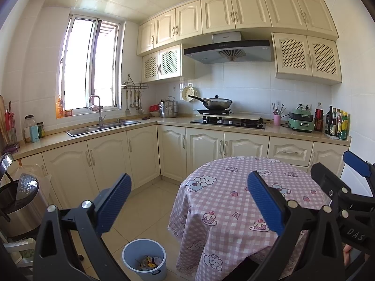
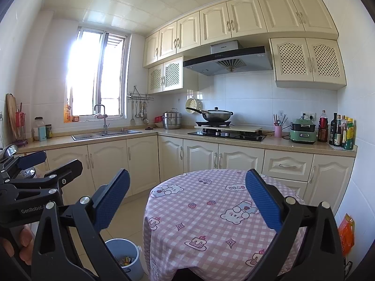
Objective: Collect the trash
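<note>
A pale blue trash bin (image 1: pixel 144 258) stands on the floor left of the round table (image 1: pixel 234 210), with several crumpled wrappers (image 1: pixel 150 262) inside. It also shows in the right wrist view (image 2: pixel 124 257). The table wears a pink checked cloth with bears (image 2: pixel 211 215); no trash shows on it. My left gripper (image 1: pixel 188 197) is open and empty, held above the table's left edge. My right gripper (image 2: pixel 187 193) is open and empty over the table. Each gripper shows at the side of the other's view: the right one (image 1: pixel 335 175), the left one (image 2: pixel 44 166).
Cream kitchen cabinets (image 1: pixel 140 154) run along the back and left. The counter holds a sink (image 1: pixel 103 127), a stove with a wok (image 1: pixel 216 104), a green cooker (image 1: pixel 301 120) and bottles (image 1: pixel 337 123). A steel rice cooker (image 1: pixel 21 201) stands at far left. An orange bag (image 2: pixel 346 234) hangs at right.
</note>
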### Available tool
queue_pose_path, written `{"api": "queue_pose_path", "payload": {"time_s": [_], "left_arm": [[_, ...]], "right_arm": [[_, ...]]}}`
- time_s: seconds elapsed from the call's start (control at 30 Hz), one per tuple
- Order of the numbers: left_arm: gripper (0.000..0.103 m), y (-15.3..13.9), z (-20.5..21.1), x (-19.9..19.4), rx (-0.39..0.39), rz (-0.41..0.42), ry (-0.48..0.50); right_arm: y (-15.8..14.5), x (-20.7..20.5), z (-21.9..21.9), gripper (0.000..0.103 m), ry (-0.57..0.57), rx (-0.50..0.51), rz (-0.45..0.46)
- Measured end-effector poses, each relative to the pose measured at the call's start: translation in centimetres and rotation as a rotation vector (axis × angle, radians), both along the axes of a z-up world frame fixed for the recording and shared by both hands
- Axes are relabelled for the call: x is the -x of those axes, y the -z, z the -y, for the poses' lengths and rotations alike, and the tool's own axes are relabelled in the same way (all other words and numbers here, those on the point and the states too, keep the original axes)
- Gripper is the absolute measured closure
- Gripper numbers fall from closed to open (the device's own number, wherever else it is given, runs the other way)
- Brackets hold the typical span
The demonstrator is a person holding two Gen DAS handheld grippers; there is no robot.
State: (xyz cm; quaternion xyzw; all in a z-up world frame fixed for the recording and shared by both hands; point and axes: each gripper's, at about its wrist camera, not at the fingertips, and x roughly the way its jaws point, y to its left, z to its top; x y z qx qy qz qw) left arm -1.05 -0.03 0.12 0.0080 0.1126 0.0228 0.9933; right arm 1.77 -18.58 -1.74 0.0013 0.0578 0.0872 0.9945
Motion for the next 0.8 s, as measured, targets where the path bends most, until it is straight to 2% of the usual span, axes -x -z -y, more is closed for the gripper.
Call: {"api": "queue_pose_path", "payload": {"time_s": [0.8], "left_arm": [[0.006,0.73,-0.51,-0.31,0.005,-0.021,-0.002]], "right_arm": [[0.48,-0.43,0.18,0.008,-0.011,-0.005,-0.016]]}}
